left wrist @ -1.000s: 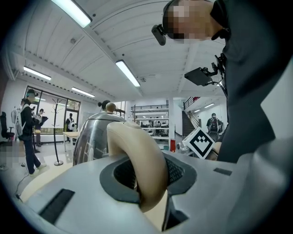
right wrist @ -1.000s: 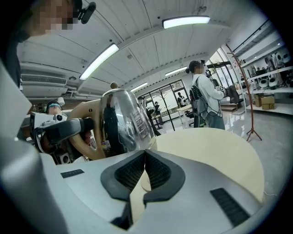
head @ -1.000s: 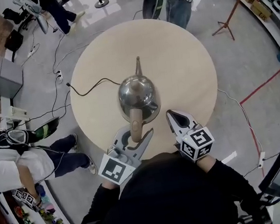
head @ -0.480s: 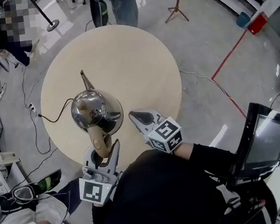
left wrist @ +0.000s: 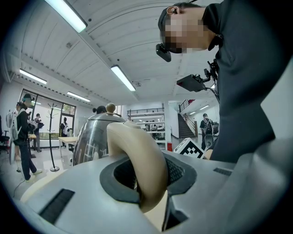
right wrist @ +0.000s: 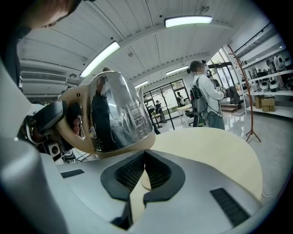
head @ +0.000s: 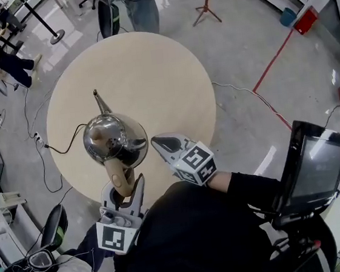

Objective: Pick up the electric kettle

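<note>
The left gripper [head: 126,186] clamps the beige handle [left wrist: 137,153] between its pads, the natural hold for lifting. The right gripper [head: 162,144], jaws together and empty, sits just beside it. Ahead of both, the steel electric kettle [head: 110,139] hangs, seemingly clear of the round table [head: 151,73], with its power cord [head: 62,149] running off beyond the left gripper's side.

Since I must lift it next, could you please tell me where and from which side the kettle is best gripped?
Grip the beige handle, coming from the side opposite the spout: it loops clear of the round, slick steel body, leaving room for jaws; the left tool grips there.
</note>
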Available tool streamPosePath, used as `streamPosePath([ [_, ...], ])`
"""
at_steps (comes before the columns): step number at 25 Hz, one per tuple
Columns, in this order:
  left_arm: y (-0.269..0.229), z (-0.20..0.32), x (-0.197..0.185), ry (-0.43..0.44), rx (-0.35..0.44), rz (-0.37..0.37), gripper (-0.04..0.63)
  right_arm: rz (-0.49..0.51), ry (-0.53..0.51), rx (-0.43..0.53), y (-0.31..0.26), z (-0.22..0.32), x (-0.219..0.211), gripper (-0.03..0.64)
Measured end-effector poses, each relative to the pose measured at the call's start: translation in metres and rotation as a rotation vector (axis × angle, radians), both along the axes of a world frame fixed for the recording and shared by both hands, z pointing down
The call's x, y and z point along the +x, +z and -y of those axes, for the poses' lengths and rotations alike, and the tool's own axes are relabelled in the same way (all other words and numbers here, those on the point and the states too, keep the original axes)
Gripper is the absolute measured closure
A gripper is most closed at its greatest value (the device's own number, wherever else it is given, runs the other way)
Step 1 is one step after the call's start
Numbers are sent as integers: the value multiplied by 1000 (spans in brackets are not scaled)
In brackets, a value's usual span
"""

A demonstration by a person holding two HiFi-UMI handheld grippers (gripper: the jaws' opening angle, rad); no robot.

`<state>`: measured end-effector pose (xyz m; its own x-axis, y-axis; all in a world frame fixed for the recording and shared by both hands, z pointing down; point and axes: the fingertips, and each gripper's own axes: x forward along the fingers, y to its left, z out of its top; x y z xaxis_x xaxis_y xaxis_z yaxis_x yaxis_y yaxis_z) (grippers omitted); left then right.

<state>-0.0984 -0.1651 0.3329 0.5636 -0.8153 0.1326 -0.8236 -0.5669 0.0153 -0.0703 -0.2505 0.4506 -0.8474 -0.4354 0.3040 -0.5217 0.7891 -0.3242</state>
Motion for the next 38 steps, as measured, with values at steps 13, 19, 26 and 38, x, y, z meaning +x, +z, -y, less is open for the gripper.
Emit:
streamPosePath([
  [13,12,6,-8,47,-4,-4,485,-15,18,-9,12,3,-7,604],
  [19,-52,-3,-31,37,-20,-5,485,-25,3,-19,-50,-9,-33,604],
  [26,-10,3,-6,24,35,42,485,-29,-25,-9,-1,-2,-10,604],
  [38,-9,4,-7,6,5,-18,485,-41,-24,-12,-3,-1,-10,604],
])
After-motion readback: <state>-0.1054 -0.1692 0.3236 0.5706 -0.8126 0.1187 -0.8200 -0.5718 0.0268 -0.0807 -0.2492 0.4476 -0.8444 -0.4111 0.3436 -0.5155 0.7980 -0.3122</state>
